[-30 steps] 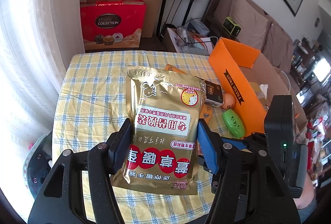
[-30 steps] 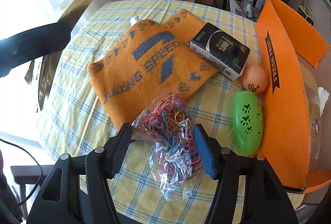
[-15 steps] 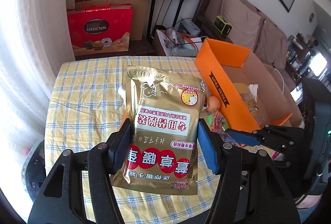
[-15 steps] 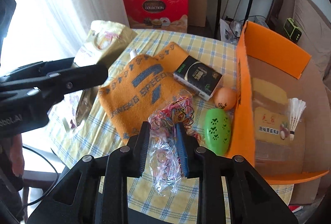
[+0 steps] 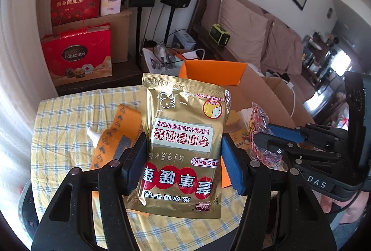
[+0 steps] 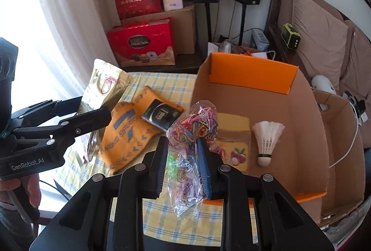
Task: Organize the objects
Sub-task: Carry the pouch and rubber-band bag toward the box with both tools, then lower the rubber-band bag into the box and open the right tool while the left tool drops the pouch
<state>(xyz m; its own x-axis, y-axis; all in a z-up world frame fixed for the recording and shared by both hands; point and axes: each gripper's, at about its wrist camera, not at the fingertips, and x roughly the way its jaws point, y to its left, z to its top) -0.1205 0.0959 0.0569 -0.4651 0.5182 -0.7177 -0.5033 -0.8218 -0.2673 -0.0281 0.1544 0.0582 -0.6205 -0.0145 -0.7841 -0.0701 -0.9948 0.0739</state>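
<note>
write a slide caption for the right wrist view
Right gripper holds a clear bag of rubber bands above the checked table, beside the orange cardboard box containing a shuttlecock.

The bench (image 6: 162, 223), covered with a yellow-and-blue checked cloth, carries an orange knitted towel with grey lettering (image 6: 129, 132). A small black carton (image 6: 161, 117) lies on the towel. A white bottle tip (image 5: 94, 136) touches the towel's edge.
</note>
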